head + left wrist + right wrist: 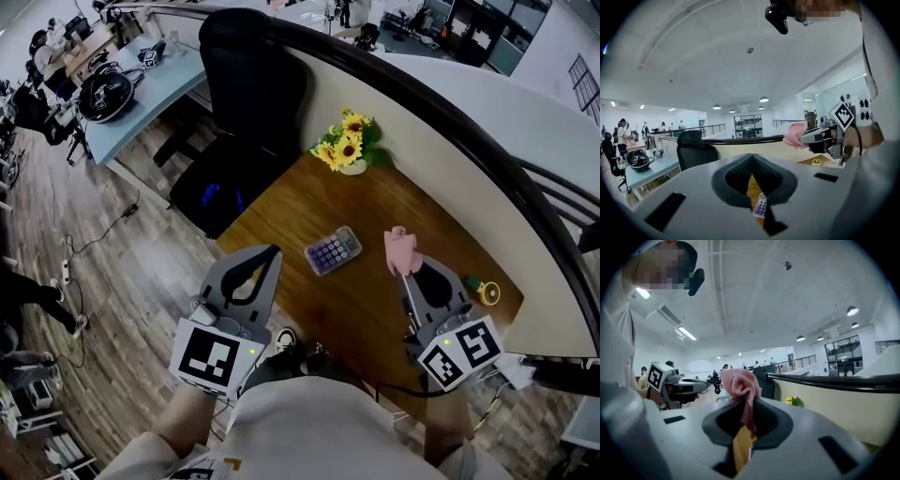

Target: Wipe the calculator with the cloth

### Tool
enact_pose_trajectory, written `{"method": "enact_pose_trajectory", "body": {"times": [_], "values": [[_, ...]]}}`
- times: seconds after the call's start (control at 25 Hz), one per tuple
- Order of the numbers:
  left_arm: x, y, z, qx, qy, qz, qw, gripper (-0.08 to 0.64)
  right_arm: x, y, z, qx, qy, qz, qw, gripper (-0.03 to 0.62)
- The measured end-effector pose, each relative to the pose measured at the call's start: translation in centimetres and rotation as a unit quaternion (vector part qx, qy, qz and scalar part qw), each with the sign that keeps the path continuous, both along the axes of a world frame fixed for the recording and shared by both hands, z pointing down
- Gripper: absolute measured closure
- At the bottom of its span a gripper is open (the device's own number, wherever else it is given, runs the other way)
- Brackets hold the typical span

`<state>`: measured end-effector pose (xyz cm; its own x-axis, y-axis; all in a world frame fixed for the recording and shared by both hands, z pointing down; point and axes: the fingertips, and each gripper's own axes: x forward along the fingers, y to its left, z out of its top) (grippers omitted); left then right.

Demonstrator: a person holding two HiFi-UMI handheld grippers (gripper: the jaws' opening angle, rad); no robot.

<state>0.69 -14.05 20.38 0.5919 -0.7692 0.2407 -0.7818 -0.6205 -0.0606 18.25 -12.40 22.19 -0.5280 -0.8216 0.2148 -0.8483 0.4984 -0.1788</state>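
1. The left gripper [752, 158] is clenched on nothing. Its two dark pads meet at the tips, and the oval gap behind them frames only wood and part of the calculator [333, 250].
2. The right gripper [750, 414] is clamped on the pink cloth [738, 382]. A narrow strip of the fabric runs down between the jaws, and the rest bunches in a loose lump above and beyond the tips.
3. In the head view the left gripper hangs at the near left edge of the wooden table [375, 202], with its tips pointing towards the far side.
4. The right gripper is above the near right part of the table. The cloth at its tip is raised and touches nothing else.
5. The calculator lies flat on the table between the two grippers and a little farther off than their tips. It is turned at a slant, with its keys facing up. It is apart from both grippers and from the cloth, and the cloth is just to its right.
6. A small yellow round object [487, 292] sits on the table to the right of the right gripper.
7. A pot of sunflowers [349, 145] stands at the far edge of the table, against the curved partition [412, 103].
8. A black office chair [248, 103] stands on the floor to the far left of the table.
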Motion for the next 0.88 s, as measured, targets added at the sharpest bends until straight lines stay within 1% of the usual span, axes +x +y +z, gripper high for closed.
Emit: {"method": "enact_pose_trajectory", "body": {"times": [0.2, 0.36, 0.6, 0.88], "values": [[0.1, -2.7, 2.2, -0.014, 0.003, 0.009, 0.9999, 0.557, -1.9, -2.9, 2.1, -0.018, 0.027, -0.015, 0.999, 0.551], [0.7, -4.8, 5.2, -0.033, 0.004, 0.019, 0.9993, 0.557, -2.8, -5.7, 5.3, -0.037, 0.040, -0.024, 0.998, 0.551], [1.4, -7.2, 12.4, -0.074, -0.010, 0.032, 0.9967, 0.557, -3.3, -9.3, 12.4, -0.078, 0.037, -0.014, 0.996, 0.551], [2.2, -8.7, 20.5, -0.133, -0.020, 0.051, 0.9897, 0.557, -4.2, -11.2, 19.9, -0.126, 0.046, -0.019, 0.991, 0.551]]}}
